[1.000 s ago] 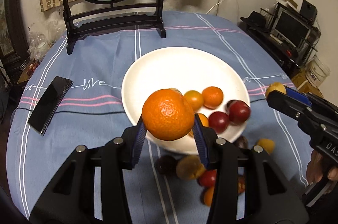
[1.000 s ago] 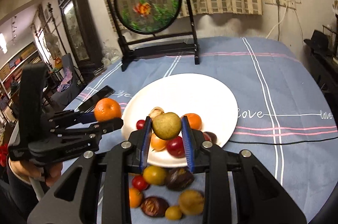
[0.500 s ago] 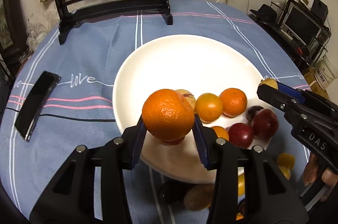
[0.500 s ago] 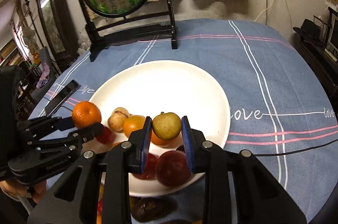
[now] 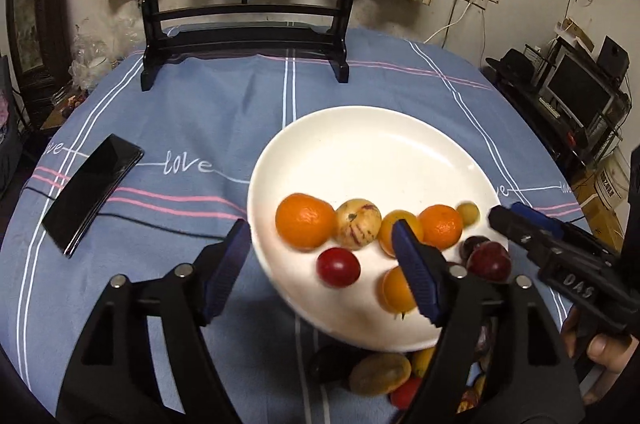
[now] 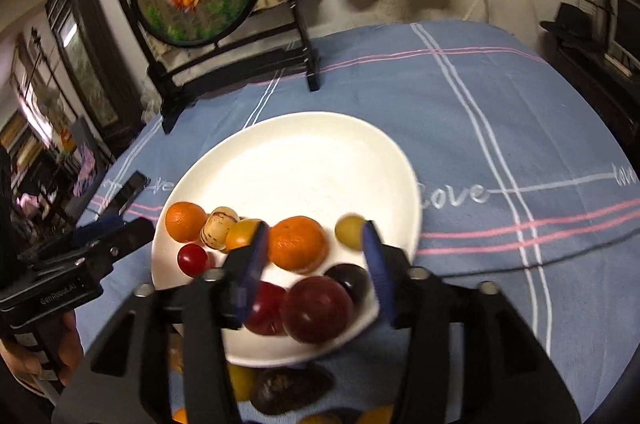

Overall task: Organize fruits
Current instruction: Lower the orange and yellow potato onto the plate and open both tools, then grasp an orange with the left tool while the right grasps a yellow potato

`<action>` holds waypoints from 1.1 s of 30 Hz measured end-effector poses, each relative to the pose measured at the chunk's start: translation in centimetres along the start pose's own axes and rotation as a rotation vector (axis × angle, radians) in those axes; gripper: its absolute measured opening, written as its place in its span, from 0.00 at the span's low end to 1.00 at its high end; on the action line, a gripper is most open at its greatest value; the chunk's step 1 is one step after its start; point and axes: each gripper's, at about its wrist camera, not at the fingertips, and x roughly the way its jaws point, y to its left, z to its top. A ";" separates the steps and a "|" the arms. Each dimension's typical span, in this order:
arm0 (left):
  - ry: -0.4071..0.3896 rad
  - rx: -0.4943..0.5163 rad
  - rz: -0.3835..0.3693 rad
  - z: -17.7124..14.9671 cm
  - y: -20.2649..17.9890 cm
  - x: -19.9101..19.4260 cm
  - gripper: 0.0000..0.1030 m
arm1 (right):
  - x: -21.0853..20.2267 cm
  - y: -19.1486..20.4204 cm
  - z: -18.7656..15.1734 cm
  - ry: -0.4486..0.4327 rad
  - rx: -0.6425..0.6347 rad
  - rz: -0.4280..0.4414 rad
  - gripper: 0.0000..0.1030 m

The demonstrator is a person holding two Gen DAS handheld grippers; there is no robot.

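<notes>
Both grippers have released their fruit onto the white plate [image 5: 360, 144].
Left gripper [image 5: 320, 264] and right gripper [image 6: 314, 264] gape empty; the orange [image 5: 305, 221] lies at the plate's left edge, the small pear [image 6: 350, 232] near its right; the tablecloth [image 5: 200, 104] reads "love".

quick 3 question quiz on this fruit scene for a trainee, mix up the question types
1. True or false: the left gripper is shut on the big orange.
2. Multiple choice: the small yellow-green fruit released by the right gripper lies A) on the phone, B) on the white plate, C) on the tablecloth.
3. Fill in: fruit not yet sorted lies on the cloth by the plate's ____ edge.

Key
1. False: both grippers are open and hold nothing.
2. B.
3. Near, closest to the cameras.
</notes>
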 end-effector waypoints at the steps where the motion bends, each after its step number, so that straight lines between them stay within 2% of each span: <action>1: 0.005 0.000 -0.003 -0.2 0.0 -0.2 0.77 | -0.6 -0.3 -0.3 -0.006 0.013 0.007 0.52; 5: 0.021 0.008 -0.015 -1.6 -0.3 -1.5 0.84 | -2.2 -1.0 -1.6 0.004 0.035 0.023 0.61; 12: 0.034 0.060 -0.010 -5.3 -1.5 -3.7 0.88 | -5.1 -0.4 -5.3 0.014 -0.050 0.016 0.61; 17: 0.058 0.079 -0.024 -8.3 -2.1 -4.9 0.88 | -7.4 -1.3 -8.2 0.007 -0.029 0.028 0.61; 24: 0.077 0.116 -0.037 -11.2 -3.1 -6.1 0.88 | -8.9 -1.8 -11.6 0.036 -0.042 0.002 0.61; 33: 0.116 0.173 -0.061 -13.8 -3.9 -6.1 0.88 | -10.3 -1.5 -13.2 0.025 -0.044 0.038 0.61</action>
